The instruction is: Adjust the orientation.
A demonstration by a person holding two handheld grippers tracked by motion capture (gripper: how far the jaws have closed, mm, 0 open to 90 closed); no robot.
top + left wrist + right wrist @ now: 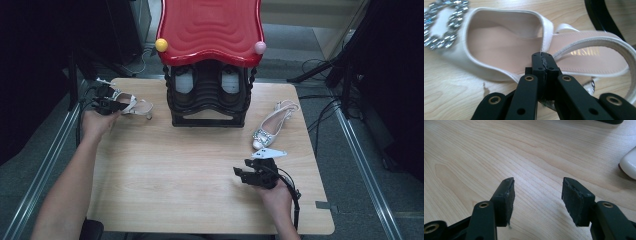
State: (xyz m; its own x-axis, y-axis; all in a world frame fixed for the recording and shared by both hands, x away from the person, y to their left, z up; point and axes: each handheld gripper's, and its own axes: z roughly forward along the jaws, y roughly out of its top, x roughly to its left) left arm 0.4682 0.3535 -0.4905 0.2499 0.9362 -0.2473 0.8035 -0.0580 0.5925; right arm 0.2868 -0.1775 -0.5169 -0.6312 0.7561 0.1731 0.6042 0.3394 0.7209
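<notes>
Roughly halfway is a fair judgement of the shoe tidying: two white slingback heels sit on a pale wooden table (200, 165), on either side of a black shoe rack with a wavy red top (210, 30) that stands at the far middle. Left of the rack, the left gripper (111, 104) is clenched on the rim of one slingback (135, 106); its own view shows the closed jaws pinching the shoe's side edge beside the strap, with the jewelled buckle (439, 25) on the toe. Right of the rack lies the second slingback (272, 125), untouched. Nearer the person than that shoe, the right gripper (242, 172) rests over bare wood, jaws apart and empty. Neither heel is on the rack yet. Around the table are grey floor, cables and dark equipment.
</notes>
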